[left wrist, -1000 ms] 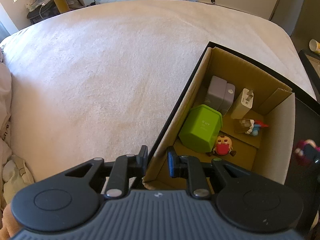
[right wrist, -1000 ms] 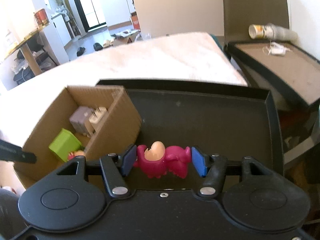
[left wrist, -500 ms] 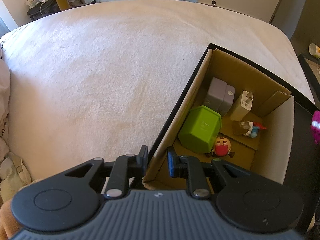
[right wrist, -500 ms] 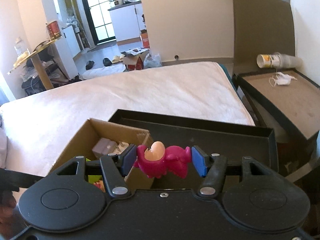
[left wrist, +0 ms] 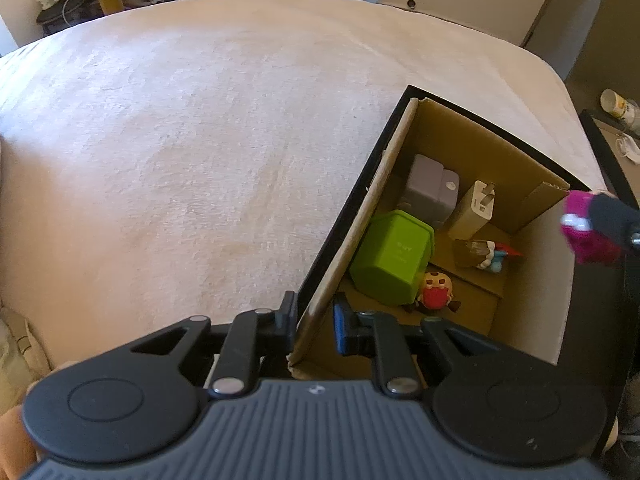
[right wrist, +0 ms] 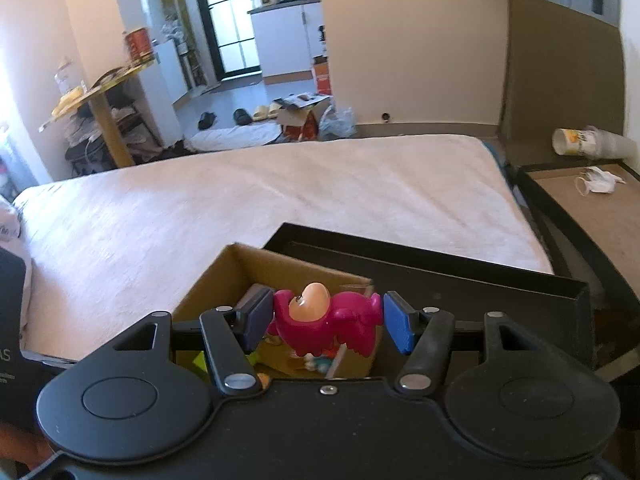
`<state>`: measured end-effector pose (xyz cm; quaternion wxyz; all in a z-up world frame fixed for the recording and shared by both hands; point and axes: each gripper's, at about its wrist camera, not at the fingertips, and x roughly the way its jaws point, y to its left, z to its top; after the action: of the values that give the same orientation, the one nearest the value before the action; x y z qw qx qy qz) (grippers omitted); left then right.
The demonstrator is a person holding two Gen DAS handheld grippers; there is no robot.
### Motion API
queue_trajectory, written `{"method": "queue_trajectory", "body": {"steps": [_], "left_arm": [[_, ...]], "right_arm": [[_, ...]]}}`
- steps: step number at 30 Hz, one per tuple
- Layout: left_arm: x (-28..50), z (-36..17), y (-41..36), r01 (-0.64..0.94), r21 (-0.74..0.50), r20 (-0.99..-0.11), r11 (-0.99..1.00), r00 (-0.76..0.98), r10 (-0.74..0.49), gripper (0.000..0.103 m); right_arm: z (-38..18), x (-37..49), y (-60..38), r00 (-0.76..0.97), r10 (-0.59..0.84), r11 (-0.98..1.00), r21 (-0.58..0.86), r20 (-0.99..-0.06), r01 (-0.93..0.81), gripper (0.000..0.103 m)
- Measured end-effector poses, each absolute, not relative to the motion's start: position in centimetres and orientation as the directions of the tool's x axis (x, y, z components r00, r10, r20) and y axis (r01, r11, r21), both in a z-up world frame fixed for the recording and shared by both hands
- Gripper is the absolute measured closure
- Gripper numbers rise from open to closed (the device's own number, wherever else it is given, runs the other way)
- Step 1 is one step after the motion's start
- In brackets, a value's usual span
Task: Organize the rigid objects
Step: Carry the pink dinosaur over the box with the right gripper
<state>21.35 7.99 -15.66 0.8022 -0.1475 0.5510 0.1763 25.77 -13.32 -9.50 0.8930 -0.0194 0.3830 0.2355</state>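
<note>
The right gripper [right wrist: 328, 322] held the magenta toy figure [right wrist: 326, 326] above the cardboard box [right wrist: 216, 284], jaws clamped across its sides. The figure looked light, hard and glossy, likely slippery; its broad torso seemed the safest hold, not the thin limbs. The left gripper [left wrist: 316, 322] had its jaws nipped on the box's wall.

Both wrist views look steeply down, close over the shared cardboard box [left wrist: 472, 152] [right wrist: 224, 280] from opposite sides.
</note>
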Motion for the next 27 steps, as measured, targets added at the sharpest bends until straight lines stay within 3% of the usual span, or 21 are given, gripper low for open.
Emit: {"method": "queue_trajectory", "body": {"steps": [16, 27], "left_arm": [[20.9, -16.2, 9.2, -0.436, -0.122, -0.939, 0.892, 0.341, 0.039, 0.087], [21.0, -16.0, 9.1, -0.422, -0.126, -0.937, 0.898, 0.349, 0.033, 0.088]], "right_arm": [[-11.5, 23.1, -7.5, 0.531, 0.360, 0.780, -0.065, -0.767, -0.623, 0.044], [-13.0, 21.9, -5.8, 0.570, 0.249, 0.703, -0.259, -0.783, -0.662, 0.043]]}}
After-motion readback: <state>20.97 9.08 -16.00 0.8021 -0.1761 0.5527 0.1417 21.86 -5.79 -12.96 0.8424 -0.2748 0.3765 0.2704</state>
